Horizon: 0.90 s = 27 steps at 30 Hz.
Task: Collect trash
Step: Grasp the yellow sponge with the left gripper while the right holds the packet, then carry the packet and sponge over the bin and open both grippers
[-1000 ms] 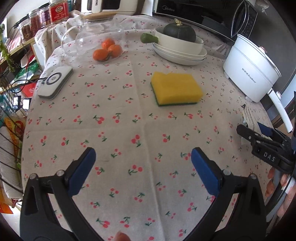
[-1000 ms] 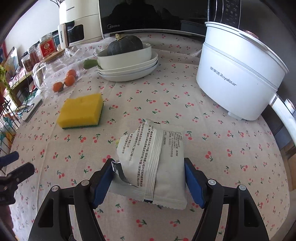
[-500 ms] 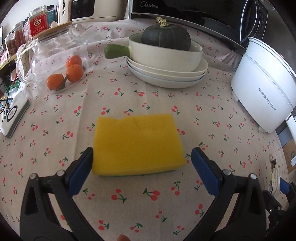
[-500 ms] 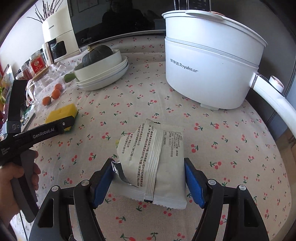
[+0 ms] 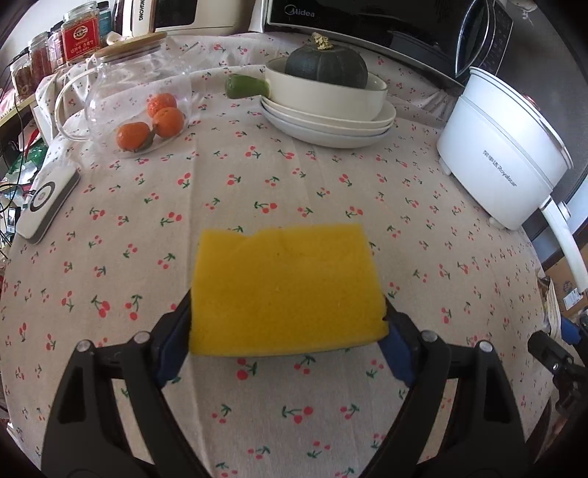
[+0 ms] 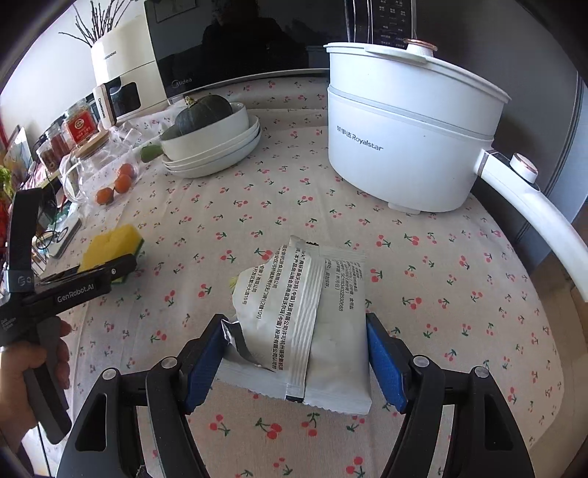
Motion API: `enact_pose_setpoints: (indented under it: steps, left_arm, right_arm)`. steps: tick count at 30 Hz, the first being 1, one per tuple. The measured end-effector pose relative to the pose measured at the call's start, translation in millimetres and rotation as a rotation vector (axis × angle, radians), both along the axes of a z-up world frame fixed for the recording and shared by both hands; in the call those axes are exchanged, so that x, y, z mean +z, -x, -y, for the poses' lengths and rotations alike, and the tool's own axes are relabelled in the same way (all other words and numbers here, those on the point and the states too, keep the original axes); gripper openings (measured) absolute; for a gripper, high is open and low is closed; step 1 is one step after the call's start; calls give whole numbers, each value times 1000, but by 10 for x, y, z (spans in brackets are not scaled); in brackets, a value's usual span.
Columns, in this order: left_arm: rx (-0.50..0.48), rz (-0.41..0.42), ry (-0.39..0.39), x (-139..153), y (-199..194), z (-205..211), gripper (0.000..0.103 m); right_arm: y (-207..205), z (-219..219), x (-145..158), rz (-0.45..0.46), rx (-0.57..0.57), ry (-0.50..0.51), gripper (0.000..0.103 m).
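A yellow sponge (image 5: 286,286) with a green underside lies on the cherry-print tablecloth (image 5: 257,176). My left gripper (image 5: 284,320) straddles its near end; the jaws are closing and the blue pads (image 5: 172,342) touch the sponge's two sides. In the right wrist view the sponge (image 6: 114,239) shows under the left gripper (image 6: 106,272), which a hand (image 6: 22,367) holds. My right gripper (image 6: 296,331) is shut on a crumpled white snack packet (image 6: 294,294) with black print, held by its sides just over the cloth. The right gripper (image 5: 551,353) peeks in at the left view's right edge.
A white electric pot (image 5: 503,158) with a long handle stands at the right. Stacked white dishes (image 5: 327,110) holding a dark green squash sit at the back. A glass jar (image 5: 147,103) with oranges and a white device (image 5: 47,198) are at the left. A microwave (image 5: 367,22) lines the back.
My left gripper moved forward until the sponge lay between its fingers, then its jaws narrowed onto it. My right gripper carried the packet toward the white pot, grip unchanged.
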<state>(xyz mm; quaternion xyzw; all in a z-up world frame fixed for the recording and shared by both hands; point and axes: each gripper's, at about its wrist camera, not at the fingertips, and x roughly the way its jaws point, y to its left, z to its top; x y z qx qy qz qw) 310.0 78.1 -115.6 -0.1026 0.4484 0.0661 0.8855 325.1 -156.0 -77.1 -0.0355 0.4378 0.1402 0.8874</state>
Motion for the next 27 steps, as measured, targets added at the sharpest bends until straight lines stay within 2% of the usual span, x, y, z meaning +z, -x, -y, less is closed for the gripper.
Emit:
enact_pose_setpoints:
  steps: [8,16,27]
  left_arm:
    - [-56,38,34,380,702,91,87]
    - [-126,54,36,572,1253,294,87]
    - [-219,59,70,613,1756,630,87]
  right_arm:
    - [555,155,391,23,-22,0,75]
    - [1122,366,644,52,-44,-7,75]
    - [1710,683,616,66,-80,-14,75]
